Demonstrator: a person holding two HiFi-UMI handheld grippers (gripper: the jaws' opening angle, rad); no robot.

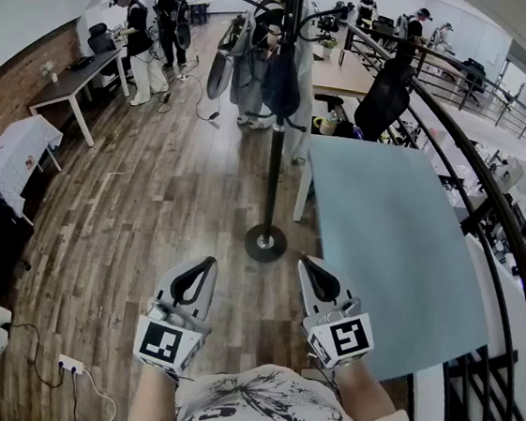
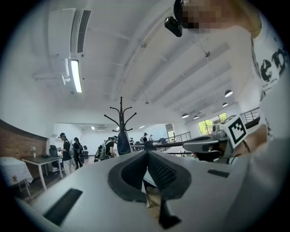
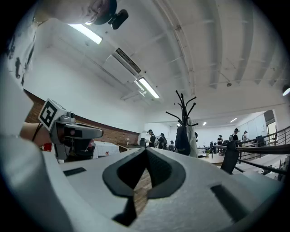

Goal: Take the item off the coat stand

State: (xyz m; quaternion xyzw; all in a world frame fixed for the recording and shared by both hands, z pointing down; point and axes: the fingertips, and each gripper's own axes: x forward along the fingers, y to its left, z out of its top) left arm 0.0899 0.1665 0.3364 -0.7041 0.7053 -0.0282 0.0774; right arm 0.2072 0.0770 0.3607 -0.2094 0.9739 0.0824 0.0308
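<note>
coat stand base (image 1: 265,243) shows only in head view

The person wore a white T-shirt (image 1: 259,410) with bold black print. The left gripper (image 1: 209,262) and right gripper (image 1: 306,261) had white shells, dark ribbed pads (image 2: 162,174), and each bore a cube (image 1: 165,345) of black-and-white square markers.

One coat stand (image 1: 276,140), two hand-held grippers (image 1: 205,264) (image 1: 309,265)

A dark item (image 1: 282,84) hangs on the black coat stand (image 1: 272,182).
</note>
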